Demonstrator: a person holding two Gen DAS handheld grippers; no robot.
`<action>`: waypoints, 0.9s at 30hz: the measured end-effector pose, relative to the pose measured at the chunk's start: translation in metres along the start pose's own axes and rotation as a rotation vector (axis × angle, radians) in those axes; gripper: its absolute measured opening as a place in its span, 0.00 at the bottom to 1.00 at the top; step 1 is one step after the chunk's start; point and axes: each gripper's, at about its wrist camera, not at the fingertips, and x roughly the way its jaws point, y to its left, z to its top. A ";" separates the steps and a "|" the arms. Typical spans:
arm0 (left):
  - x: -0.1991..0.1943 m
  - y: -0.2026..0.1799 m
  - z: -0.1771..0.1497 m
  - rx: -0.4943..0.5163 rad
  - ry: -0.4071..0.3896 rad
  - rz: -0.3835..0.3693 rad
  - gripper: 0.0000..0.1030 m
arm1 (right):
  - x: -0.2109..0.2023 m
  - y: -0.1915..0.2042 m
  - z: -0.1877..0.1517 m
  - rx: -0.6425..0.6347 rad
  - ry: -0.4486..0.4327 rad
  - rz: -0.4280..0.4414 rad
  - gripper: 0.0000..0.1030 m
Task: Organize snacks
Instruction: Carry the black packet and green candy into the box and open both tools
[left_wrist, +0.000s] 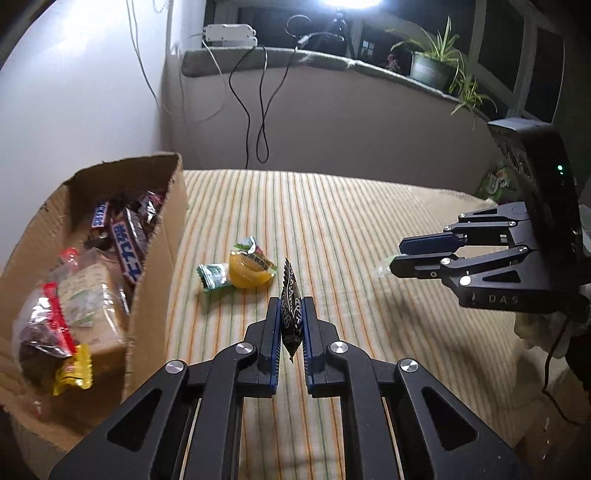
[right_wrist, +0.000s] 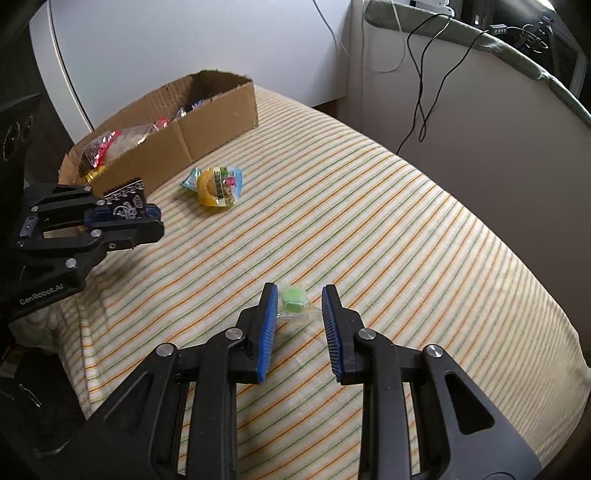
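On the bed (right_wrist: 369, 206) in front of me, an open box (right_wrist: 207, 122) of snacks sits at the far left. A jelly cup (right_wrist: 216, 186) lies just right of it beside a small candy (left_wrist: 213, 277). Nearer me, another sweet (right_wrist: 293, 298) lies between my right gripper (right_wrist: 300, 325) fingers.

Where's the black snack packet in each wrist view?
Left wrist: black packet bottom centre, upright, clamped in the left gripper.
Right wrist: same packet at left edge, beside the cardboard box.
Shared landmark: yellow jelly cup on the striped cloth.
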 end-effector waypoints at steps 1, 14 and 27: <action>-0.005 0.002 0.001 0.000 -0.010 -0.001 0.09 | -0.004 -0.002 0.001 0.010 -0.008 0.005 0.25; -0.046 0.041 0.014 -0.042 -0.113 0.037 0.09 | -0.042 0.019 0.051 -0.021 -0.121 0.003 0.25; -0.058 0.099 0.014 -0.123 -0.142 0.104 0.09 | -0.023 0.077 0.118 -0.098 -0.157 0.086 0.25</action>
